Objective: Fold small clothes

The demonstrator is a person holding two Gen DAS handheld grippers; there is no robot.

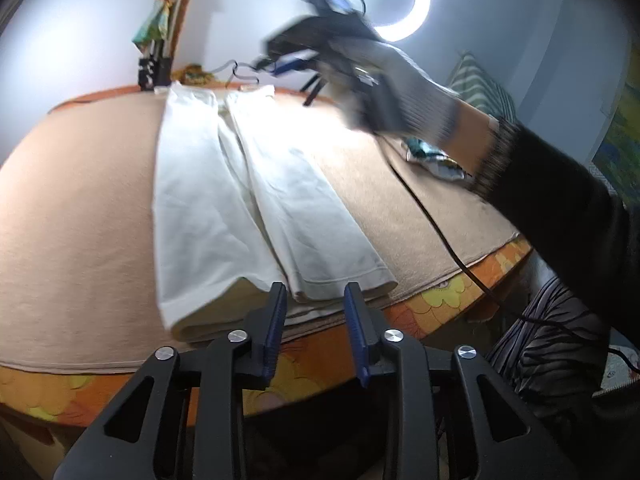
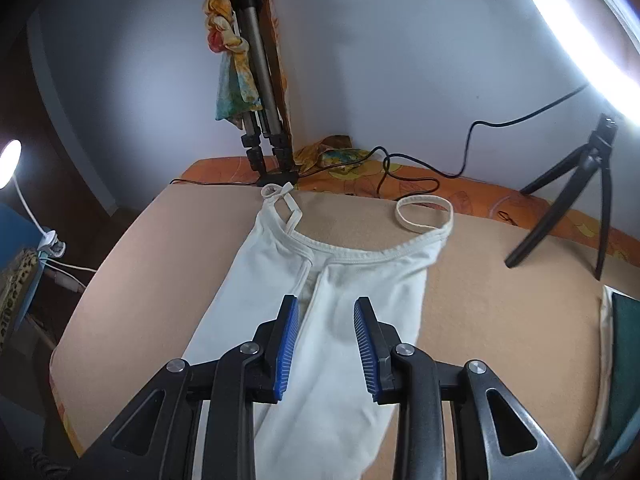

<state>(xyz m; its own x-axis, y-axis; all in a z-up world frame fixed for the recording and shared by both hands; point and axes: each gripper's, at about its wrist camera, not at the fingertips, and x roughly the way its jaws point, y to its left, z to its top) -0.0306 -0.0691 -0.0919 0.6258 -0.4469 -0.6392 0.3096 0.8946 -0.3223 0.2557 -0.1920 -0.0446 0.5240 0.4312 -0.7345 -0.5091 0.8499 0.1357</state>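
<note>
A soft white camisole (image 2: 336,320) with thin looped straps lies flat on a felt-like tan blanket (image 2: 500,340). Both the left gripper (image 1: 316,294) and right gripper (image 2: 326,308) hover just above it, ribbed blue pads (image 2: 289,344) moderately apart, holding nothing.

white top (image 1: 248,200) lies flat on tan blanket (image 1: 72,208), left gripper (image 1: 316,300) open.

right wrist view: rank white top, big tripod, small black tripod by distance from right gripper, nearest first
From the right gripper:
1. white top, directly under and ahead.
2. small black tripod, far right on the table.
3. big tripod, back left by the wall.
</note>
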